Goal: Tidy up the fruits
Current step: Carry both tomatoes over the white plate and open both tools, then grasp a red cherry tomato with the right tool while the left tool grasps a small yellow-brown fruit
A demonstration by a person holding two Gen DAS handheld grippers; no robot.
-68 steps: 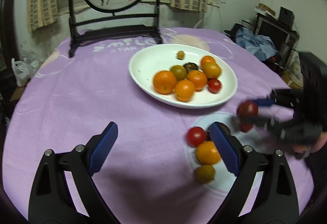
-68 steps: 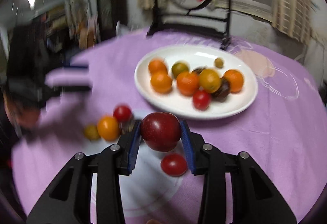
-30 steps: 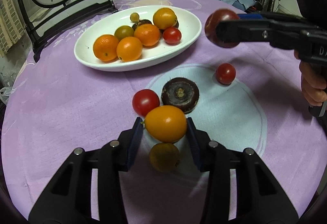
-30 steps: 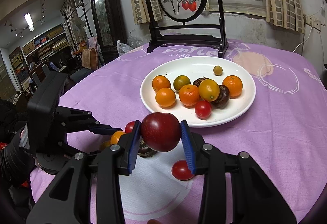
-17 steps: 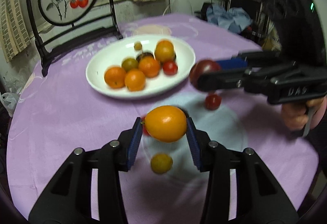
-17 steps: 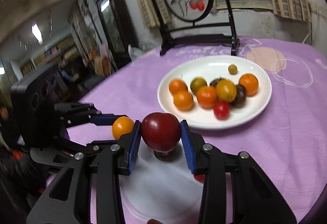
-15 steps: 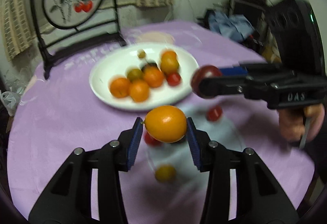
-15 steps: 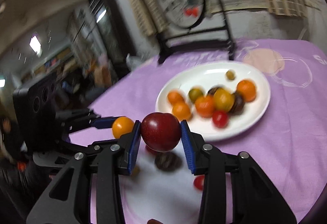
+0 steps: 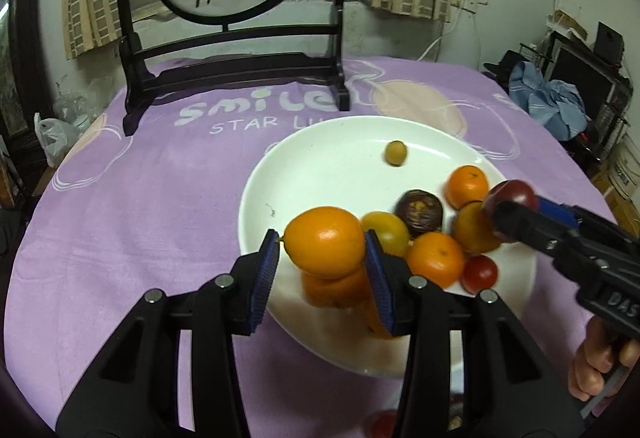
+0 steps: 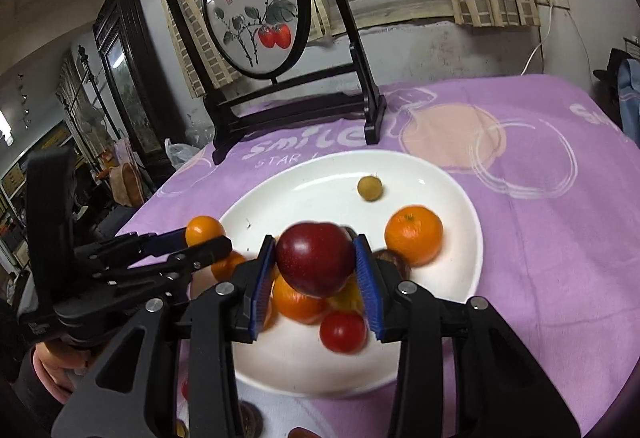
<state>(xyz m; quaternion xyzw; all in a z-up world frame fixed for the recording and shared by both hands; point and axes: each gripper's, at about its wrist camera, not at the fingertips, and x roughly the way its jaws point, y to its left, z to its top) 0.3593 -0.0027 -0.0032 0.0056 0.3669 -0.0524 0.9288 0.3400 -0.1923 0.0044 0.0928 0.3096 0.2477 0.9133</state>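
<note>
We are seeing bare room on the wide white ceramic plate (image 9: 304, 158) ahead of and left of the left tongs (image 9: 323, 266); only a small olive-yellow round fruit (image 9: 396, 153) is lying there. Right of those tongs, piled oranges (image 9: 435, 259) and the right tongs (image 10: 315, 267) are crowding the way.

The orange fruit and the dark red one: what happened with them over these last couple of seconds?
The left gripper closed on the orange fruit, lifted it off the cloth and carried it over the white plate. The right gripper, holding the dark red fruit throughout, moved there too. The plate's fruits stayed put.
</note>
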